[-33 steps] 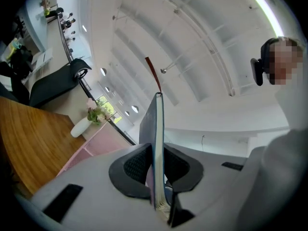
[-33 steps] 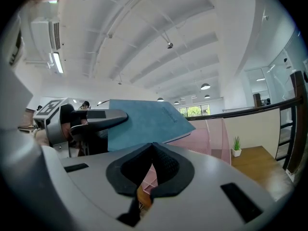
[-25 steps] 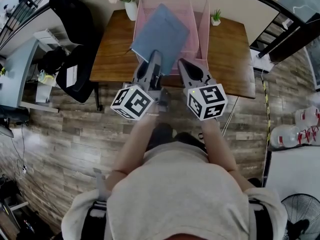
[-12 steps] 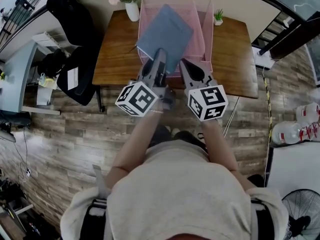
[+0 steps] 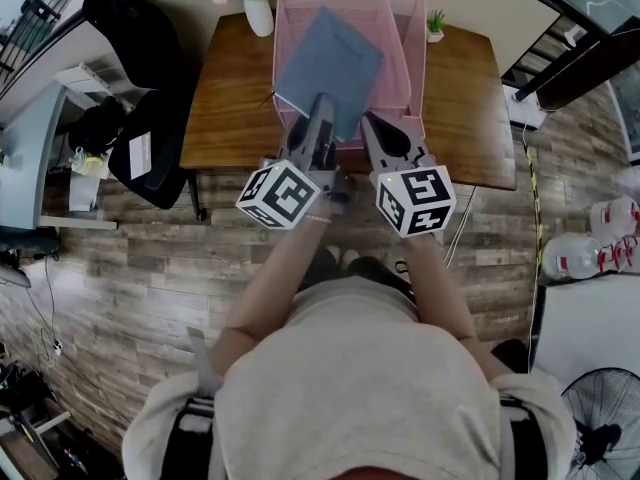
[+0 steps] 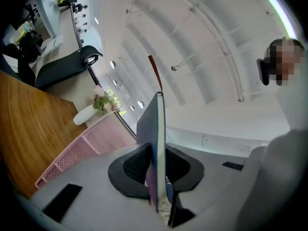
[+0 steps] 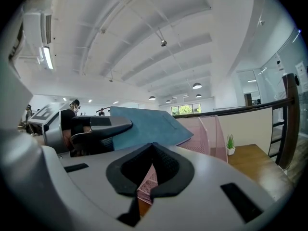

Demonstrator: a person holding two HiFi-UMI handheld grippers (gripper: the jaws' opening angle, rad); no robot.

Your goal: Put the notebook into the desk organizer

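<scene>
Left gripper: my left jaws grip the lower end of the blue-grey hardcover notebook. Both black pads touch its covers, though these jaws have just been opening a little.
Notebook: it stands on edge between my left pads and runs forward and upward from them. A thin brown ribbon sticks out past its far end.
Desk organizer: the pink wire-mesh desk organizer lies ahead of and below both pairs of jaws. The notebook's far part hangs slanted over its open top. I cannot tell whether the two touch.
Right gripper: my right jaws are closed tip to tip with nothing between them. They sit just beside my left gripper, and the notebook rises to their left.
Desk: the brown wooden desk carries the organizer, ahead of and beneath my jaws.
Vase: a white vase of pale flowers stands ahead of my left jaws, to their left, near the organizer's far corner.
</scene>
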